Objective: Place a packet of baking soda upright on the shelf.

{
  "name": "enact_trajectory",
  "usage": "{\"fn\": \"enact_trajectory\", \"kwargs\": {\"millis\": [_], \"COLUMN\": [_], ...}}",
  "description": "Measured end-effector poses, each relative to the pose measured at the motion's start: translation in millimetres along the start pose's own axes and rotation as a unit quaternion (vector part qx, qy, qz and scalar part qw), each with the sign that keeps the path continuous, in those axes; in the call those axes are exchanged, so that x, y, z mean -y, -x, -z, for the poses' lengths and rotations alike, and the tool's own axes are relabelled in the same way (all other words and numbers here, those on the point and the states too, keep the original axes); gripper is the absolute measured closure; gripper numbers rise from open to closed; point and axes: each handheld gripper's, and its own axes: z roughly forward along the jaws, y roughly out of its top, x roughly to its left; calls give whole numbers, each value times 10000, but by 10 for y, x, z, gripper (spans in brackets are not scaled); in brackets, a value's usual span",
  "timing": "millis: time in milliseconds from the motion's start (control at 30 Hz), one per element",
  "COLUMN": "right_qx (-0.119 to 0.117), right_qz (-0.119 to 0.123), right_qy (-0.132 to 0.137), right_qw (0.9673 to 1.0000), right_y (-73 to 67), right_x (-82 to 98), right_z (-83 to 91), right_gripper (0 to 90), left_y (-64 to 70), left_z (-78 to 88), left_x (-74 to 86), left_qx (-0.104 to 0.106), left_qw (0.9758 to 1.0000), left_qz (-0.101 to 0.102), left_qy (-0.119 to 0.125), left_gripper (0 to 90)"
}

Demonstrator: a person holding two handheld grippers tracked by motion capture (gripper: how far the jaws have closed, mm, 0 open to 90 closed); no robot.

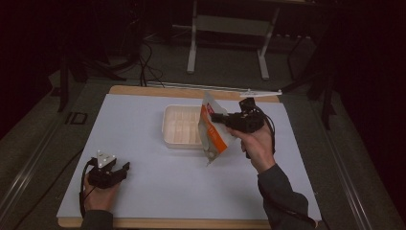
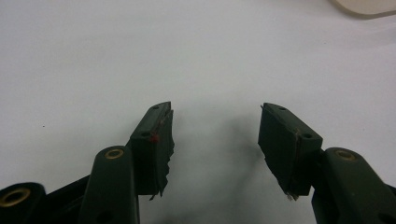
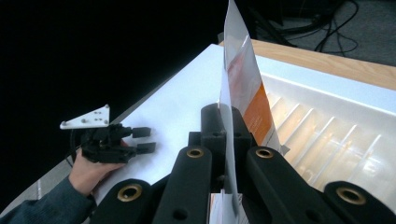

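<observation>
An orange-and-white pouch (image 1: pixel 211 129) hangs edge-on above the right end of a white ridged tray (image 1: pixel 178 125). My right gripper (image 1: pixel 216 118) is shut on the pouch from the right, held up off the table. In the right gripper view the pouch (image 3: pixel 239 79) rises as a thin sheet between the closed jaws, with the tray (image 3: pixel 327 135) beyond it on the right. My left gripper (image 1: pixel 125 168) rests at the front left of the table, open, with nothing between its fingers (image 2: pixel 156 140), over the bare white sheet.
A white sheet (image 1: pixel 143 158) covers the wooden table (image 1: pixel 158 223). A metal stand's legs (image 1: pixel 192 52) and cables lie on the dark floor behind. A corner of the tray (image 2: pixel 364 7) appears at the top right of the left gripper view.
</observation>
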Motion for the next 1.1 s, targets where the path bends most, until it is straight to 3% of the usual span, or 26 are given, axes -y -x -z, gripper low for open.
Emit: {"fn": "enact_trajectory", "kwargs": {"millis": [567, 1100], "right_qx": [265, 681], "right_qz": [-204, -483], "right_qy": [220, 348], "right_qw": [9992, 9959], "right_y": [170, 397], "right_x": [-109, -171], "right_z": [29, -69], "right_gripper": [900, 900], "left_y": [-3, -3], "left_z": [2, -1], "left_x": [0, 0], "left_qx": [14, 12], "left_qw": [10000, 10000], "left_qz": [7, 10], "left_qy": [4, -1], "left_gripper": [444, 445]}}
